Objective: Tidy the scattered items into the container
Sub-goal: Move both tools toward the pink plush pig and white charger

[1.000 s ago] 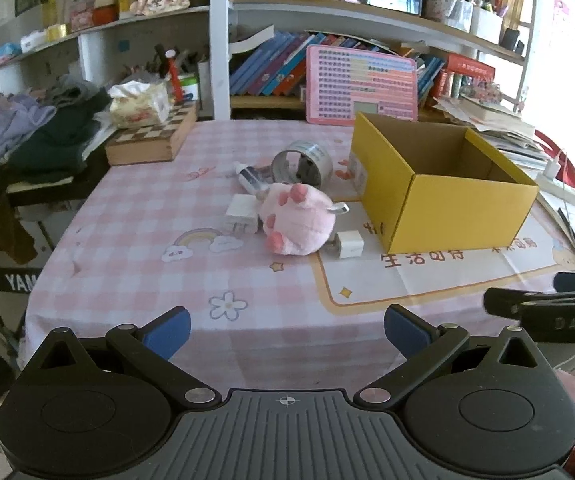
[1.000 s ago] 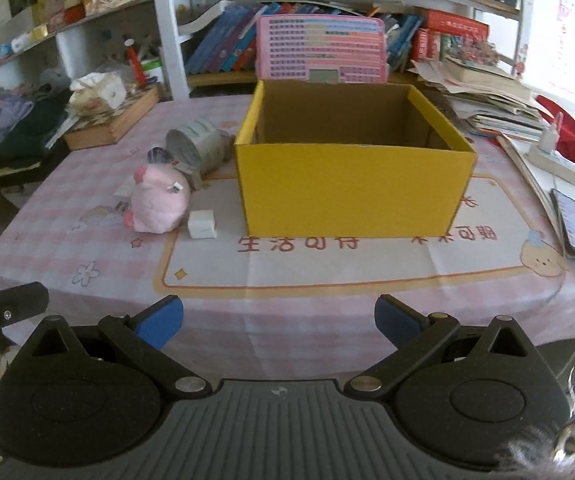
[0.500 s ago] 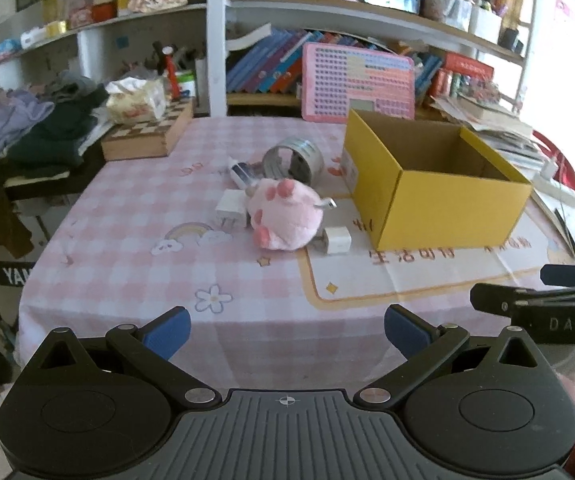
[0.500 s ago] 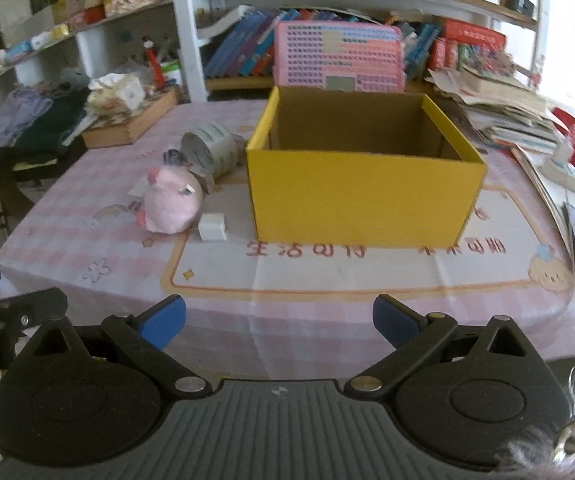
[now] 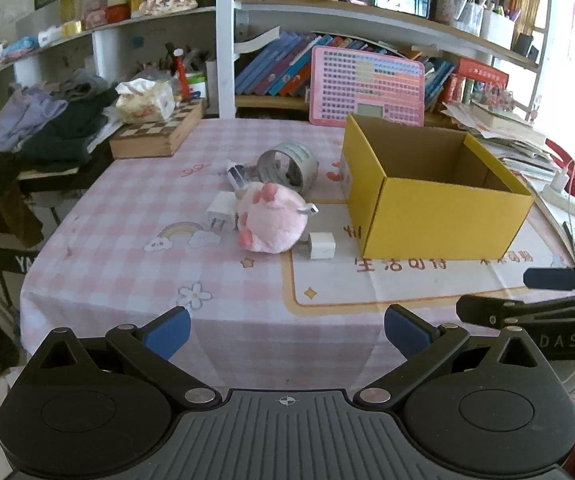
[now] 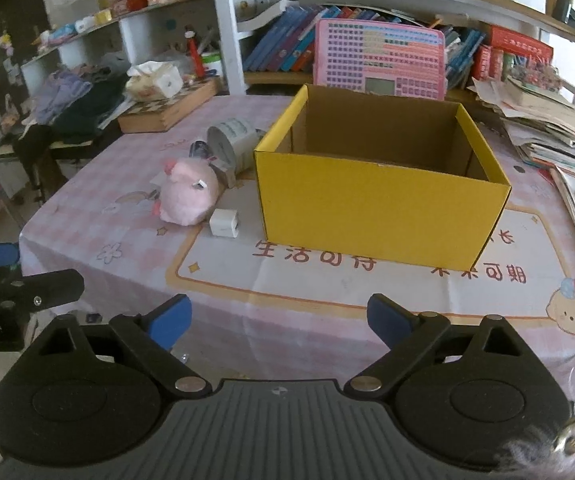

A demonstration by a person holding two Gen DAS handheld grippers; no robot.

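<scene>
Looking along the left tool, its blue-tipped fingers stood wide with nothing between them, above the near edge of the table. On the checked cloth a yellow box sat open to the right, and no item showed inside it. Left of it lay a pink plush, a white cube just beside the plush and near the box, a white plug on the plush's far side, a tube and a tape roll behind. From the right tool, its jaws were wide too, though they had just been closing a little, with nothing between them. The box sat straight ahead, with the plush, cube and roll to its left.
</scene>
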